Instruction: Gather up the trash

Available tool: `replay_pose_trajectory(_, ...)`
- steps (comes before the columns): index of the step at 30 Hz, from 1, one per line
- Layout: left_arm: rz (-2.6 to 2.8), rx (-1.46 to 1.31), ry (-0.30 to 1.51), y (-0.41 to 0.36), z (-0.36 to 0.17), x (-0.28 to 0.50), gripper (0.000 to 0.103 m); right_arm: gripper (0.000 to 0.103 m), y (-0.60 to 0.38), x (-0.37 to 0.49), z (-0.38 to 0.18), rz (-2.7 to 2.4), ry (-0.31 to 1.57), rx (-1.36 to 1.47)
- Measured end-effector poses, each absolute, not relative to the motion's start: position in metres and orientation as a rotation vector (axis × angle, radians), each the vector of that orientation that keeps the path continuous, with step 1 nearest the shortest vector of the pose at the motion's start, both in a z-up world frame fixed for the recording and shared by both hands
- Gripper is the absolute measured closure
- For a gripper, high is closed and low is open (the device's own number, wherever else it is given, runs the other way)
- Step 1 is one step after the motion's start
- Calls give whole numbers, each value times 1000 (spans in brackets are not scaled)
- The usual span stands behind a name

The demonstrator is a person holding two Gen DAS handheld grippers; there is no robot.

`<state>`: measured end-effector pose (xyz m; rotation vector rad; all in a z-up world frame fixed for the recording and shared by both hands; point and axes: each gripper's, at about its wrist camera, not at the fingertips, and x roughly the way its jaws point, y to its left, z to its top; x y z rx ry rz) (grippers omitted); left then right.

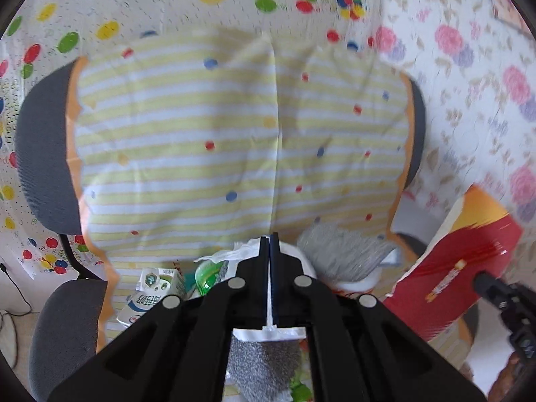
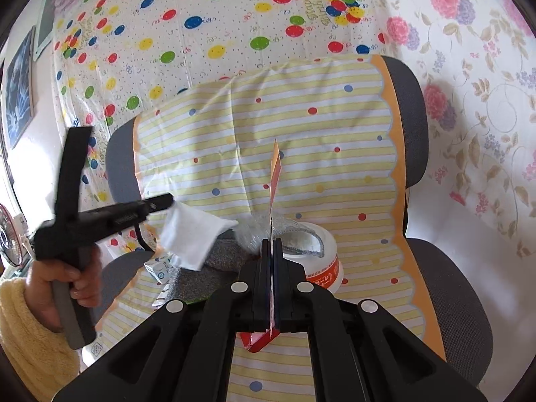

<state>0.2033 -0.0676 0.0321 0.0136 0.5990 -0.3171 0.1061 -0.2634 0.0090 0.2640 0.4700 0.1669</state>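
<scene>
Two claws over one cluttered seat, both pinched tight. Left claw (image 1: 269,238): jaws fully together on the thin edge of a white sheet (image 2: 191,238), no gap visible, held up just left of the white tub (image 2: 321,258) and slightly higher. Right claw (image 2: 272,244): likewise closed flat, gripping a red and orange flattened carton (image 1: 462,261), upright and edge-on directly in front of the tub, raised clear of the seat. Draped against the tub's left side and over its rim, a grey fuzzy cloth (image 2: 301,234) with a white lining; impossible to tell whether joined to the white sheet. Further left of the tub, lying on the seat, a small milk carton (image 1: 144,301) with blue print, and next to that something green and shiny (image 1: 206,276), partly hidden behind the left claw. Under the tub and all the rest, a yellow-and-white striped cover (image 2: 301,134) with coloured dots and an orange scalloped border, spread over a grey office chair (image 2: 412,107). Behind the tub and chair, a balloon-print sheet (image 2: 201,33); to the tub's right, a flowered sheet (image 2: 485,100). Far left of the tub, a hand (image 2: 67,284) in a fluffy yellow sleeve (image 2: 26,335), wrapped around the left claw's grip.
</scene>
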Motion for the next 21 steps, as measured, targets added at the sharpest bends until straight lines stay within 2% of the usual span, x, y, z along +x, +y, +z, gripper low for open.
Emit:
replay_pose_trajectory(11,-460,-7,463,-59,93,104,103,102,-260,58,34,155,428,264)
replay_pose_trajectory(16,-577,30,454,-81,90,56,103,102,-271,22,30,97,432,266)
replay_pose_trajectory(21,-639,47,479,-104,59,16,103,102,-287,-20,12,22,471,266)
